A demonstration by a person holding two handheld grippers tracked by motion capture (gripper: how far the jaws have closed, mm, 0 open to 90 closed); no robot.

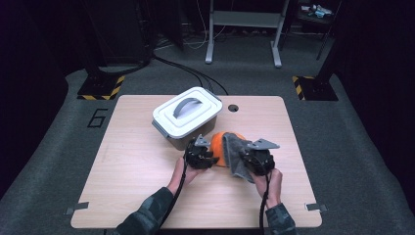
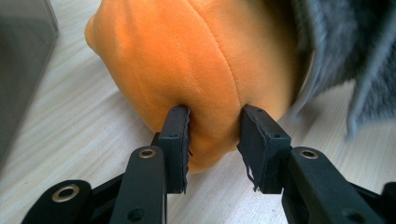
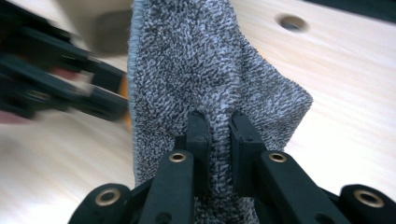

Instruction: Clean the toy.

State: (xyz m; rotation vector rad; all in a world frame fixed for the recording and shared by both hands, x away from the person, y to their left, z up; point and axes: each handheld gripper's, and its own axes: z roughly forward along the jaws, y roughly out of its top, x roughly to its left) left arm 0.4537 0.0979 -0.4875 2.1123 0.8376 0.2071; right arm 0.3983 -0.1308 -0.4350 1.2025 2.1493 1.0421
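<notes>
An orange plush ball point(image 1: 220, 147) rests on the wooden table point(image 1: 137, 171) in front of the bin. My left gripper point(image 1: 204, 155) is shut on its near side, and its two pads pinch a fold of the orange plush point(image 2: 201, 70). A grey terry cloth point(image 1: 236, 155) drapes over the right half of the ball. My right gripper point(image 1: 252, 159) is shut on a fold of that grey cloth point(image 3: 201, 70), which rises between its jaws. The left gripper point(image 3: 70, 88) shows blurred at the left of the right gripper view.
A grey bin with a white handled lid point(image 1: 187, 113) stands just behind the ball, touching or nearly so. A round cable hole point(image 1: 233, 107) lies in the table to its right. Bare tabletop spreads left and in front of the hands.
</notes>
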